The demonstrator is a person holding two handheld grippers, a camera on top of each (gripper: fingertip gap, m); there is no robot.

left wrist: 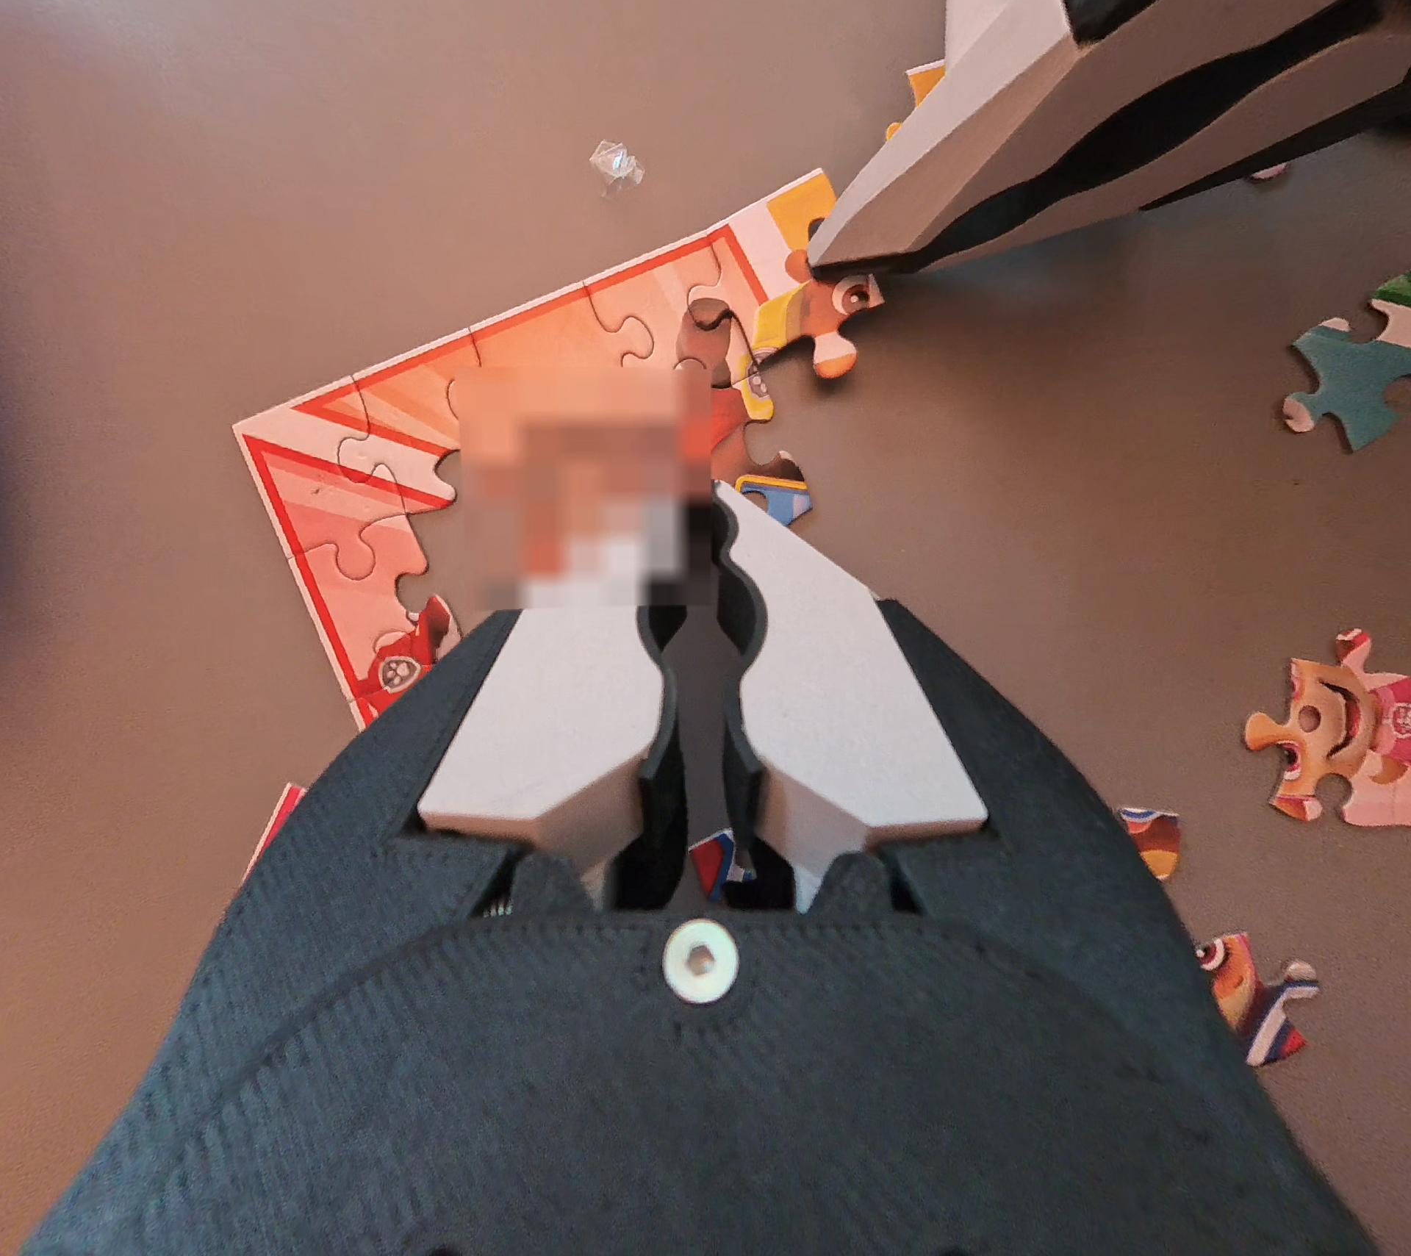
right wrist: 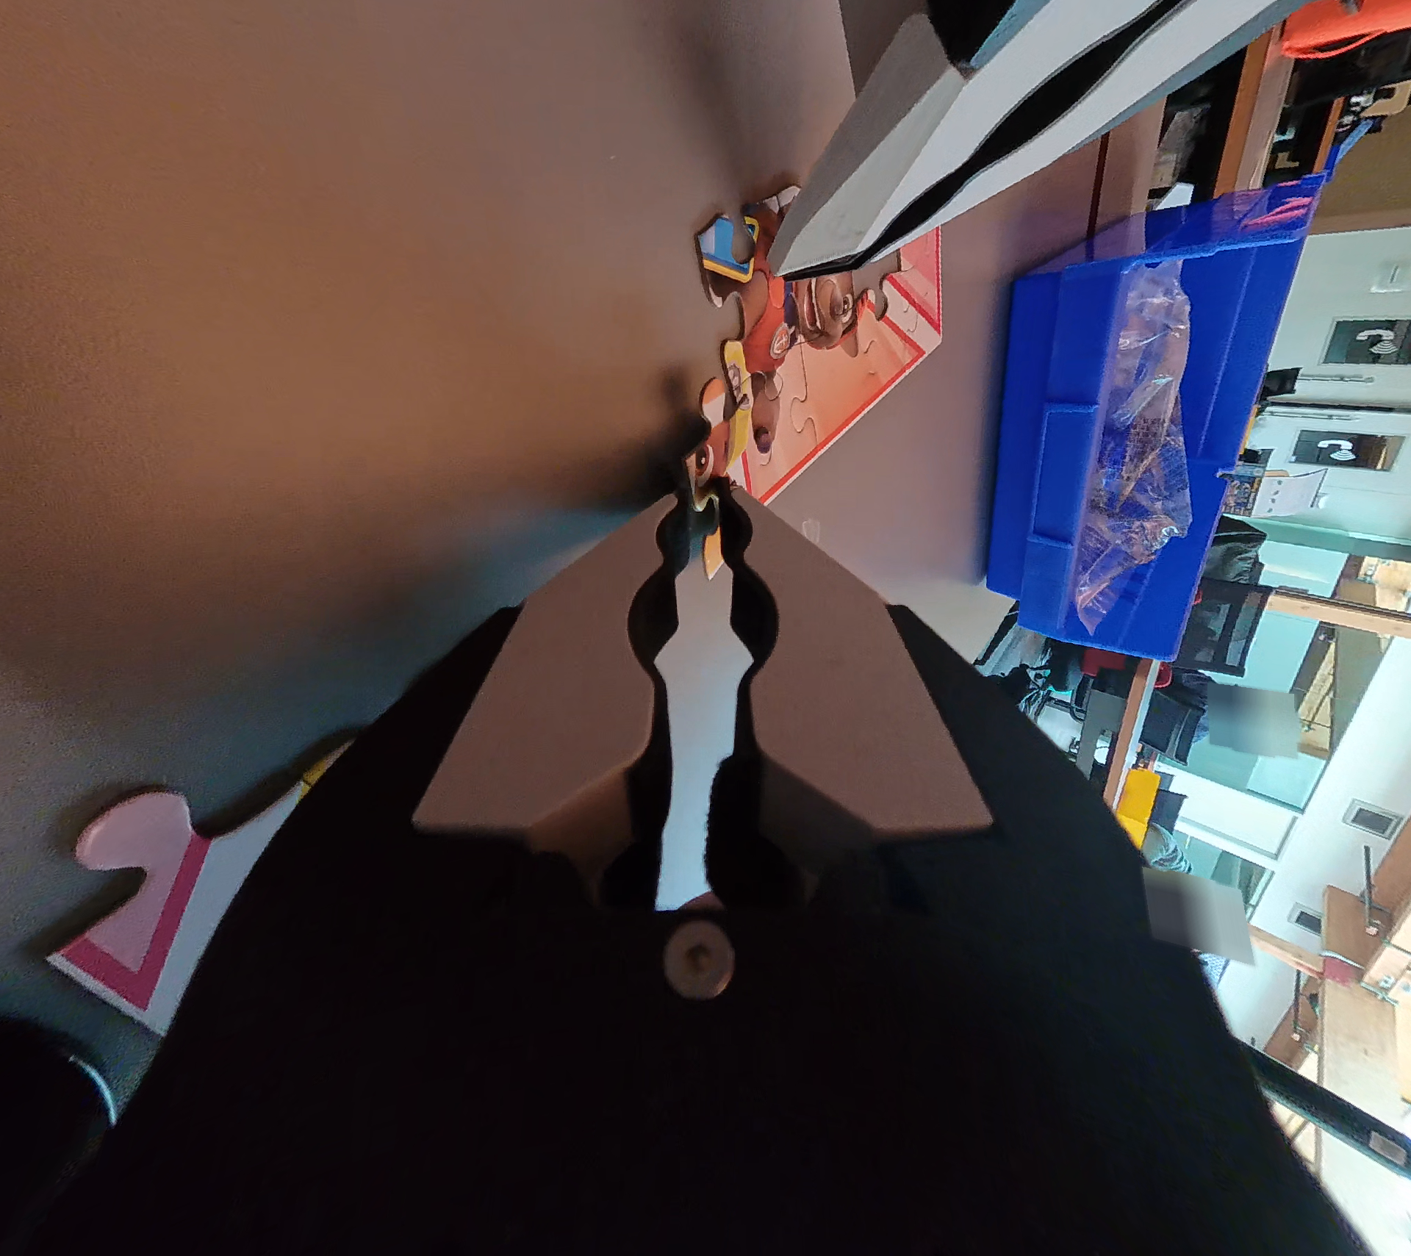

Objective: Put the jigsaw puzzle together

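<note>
While the joined puzzle (left wrist: pixel 489 456) lies mid-left in the left wrist view, the left gripper (left wrist: pixel 718 509), jaws nearly closed and seemingly empty, presses its lower edge. At upper right the right gripper (left wrist: pixel 821 261) pinches the end piece (left wrist: pixel 828 311), which sits directly at its fingertips; loose pieces (left wrist: pixel 1344 731) lie far right.

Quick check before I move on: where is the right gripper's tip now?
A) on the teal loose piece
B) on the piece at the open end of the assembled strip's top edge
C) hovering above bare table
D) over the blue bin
B: in the left wrist view the right gripper has its tip down on the yellow-and-orange piece at the end of the assembled puzzle, away from the teal loose piece.
</note>
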